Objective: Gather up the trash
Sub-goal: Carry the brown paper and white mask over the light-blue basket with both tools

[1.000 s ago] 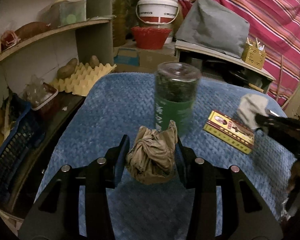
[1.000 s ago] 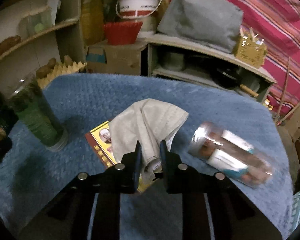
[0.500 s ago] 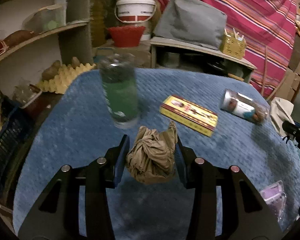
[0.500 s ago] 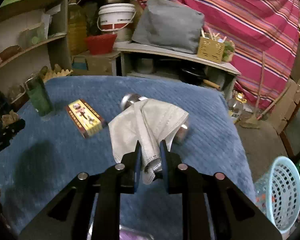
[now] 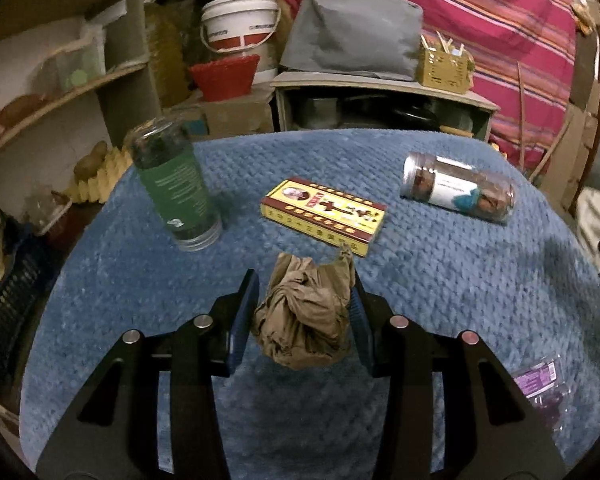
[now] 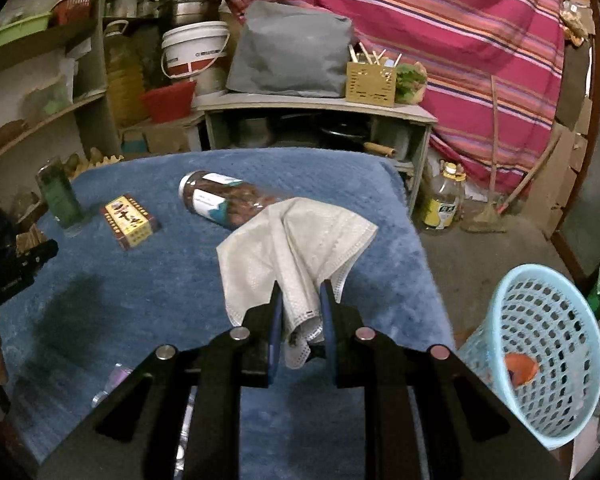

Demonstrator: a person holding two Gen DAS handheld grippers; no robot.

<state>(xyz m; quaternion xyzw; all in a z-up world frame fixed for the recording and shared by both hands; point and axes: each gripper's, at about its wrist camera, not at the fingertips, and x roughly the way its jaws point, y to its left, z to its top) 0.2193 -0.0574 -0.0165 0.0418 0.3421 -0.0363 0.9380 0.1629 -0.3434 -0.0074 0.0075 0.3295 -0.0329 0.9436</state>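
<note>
My left gripper [image 5: 302, 300] is shut on a crumpled brown paper wad [image 5: 306, 318], held above the blue-covered table [image 5: 440, 280]. My right gripper [image 6: 300, 300] is shut on a white face mask [image 6: 296, 240] that fans out above its fingers. A light blue mesh basket [image 6: 540, 344] stands on the floor at the lower right of the right wrist view, with something orange inside. The left gripper [image 6: 16, 268] shows at the left edge of that view. The white mask [image 5: 596, 216] shows at the right edge of the left wrist view.
On the table stand a green jar [image 5: 172, 184], a yellow-red box [image 5: 324, 216] and a lying clear jar [image 5: 456, 188]. A purple wrapper [image 5: 540, 384] lies near the front right. Shelves [image 5: 60, 96] line the left; a low cabinet [image 6: 316, 120] and striped curtain [image 6: 460, 40] stand behind.
Both grippers have swung to the right with their loads still held. The green jar slid left in the left view, and the blue basket came into the right view.
</note>
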